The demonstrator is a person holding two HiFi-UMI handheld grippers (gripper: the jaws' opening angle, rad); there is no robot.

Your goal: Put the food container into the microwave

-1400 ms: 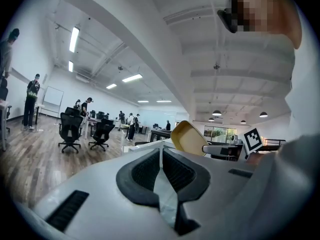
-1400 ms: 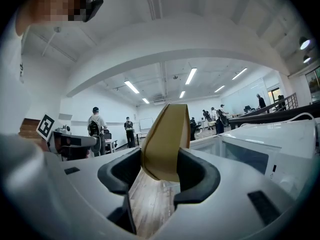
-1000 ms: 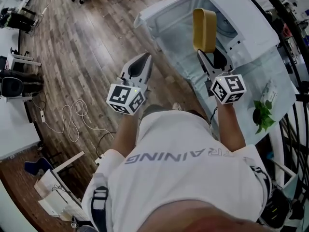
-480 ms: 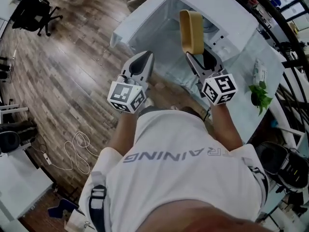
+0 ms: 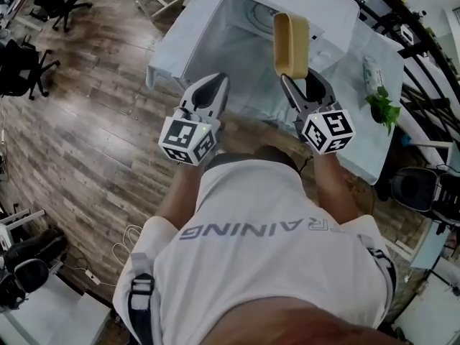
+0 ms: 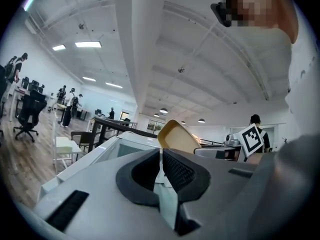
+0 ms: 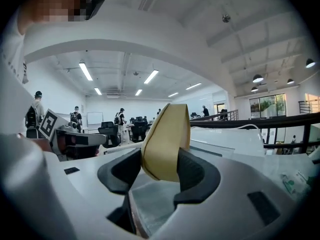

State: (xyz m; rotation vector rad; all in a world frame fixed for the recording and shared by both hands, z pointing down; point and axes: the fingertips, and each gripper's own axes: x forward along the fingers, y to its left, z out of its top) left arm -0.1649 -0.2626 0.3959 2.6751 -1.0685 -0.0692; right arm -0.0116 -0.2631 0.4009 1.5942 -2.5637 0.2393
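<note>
Office test floor: my right gripper [image 7: 160, 168] has its jaws partly spread and clamped on the lower end of the yellow food container [image 5: 291, 43], which stands on edge above them. The grip looks the same as a second ago. What has changed is the line-up. A second ago the microwave [image 5: 316, 2] sat off at an angle, up and to the right of both grippers. Since then I have turned to face it, and its open cavity now lies straight ahead.

The container is just in front of the microwave's mouth, toward the right side of the opening. From the head view I judge it is not yet inside, though how much gap remains I cannot tell.

My left gripper [image 6: 161, 154] is closed with nothing between the jaws. It has swung round with me and now points level at the left side of the microwave, near what appears to be the door [image 5: 176, 45], swung wide to that side.

The desk [image 5: 356, 139] carries the microwave. A small potted plant [image 5: 379, 100] and a tube [image 5: 369, 70] lie well to the right of the microwave, clear of the path.

For the task, this means the approach is all but made. With the cavity open and facing me, what remains in my judgement is to push the container forward through the opening, lay it flat on the turntable and let go. The risk is catching the tall, upright container on the upper edge of the opening.
</note>
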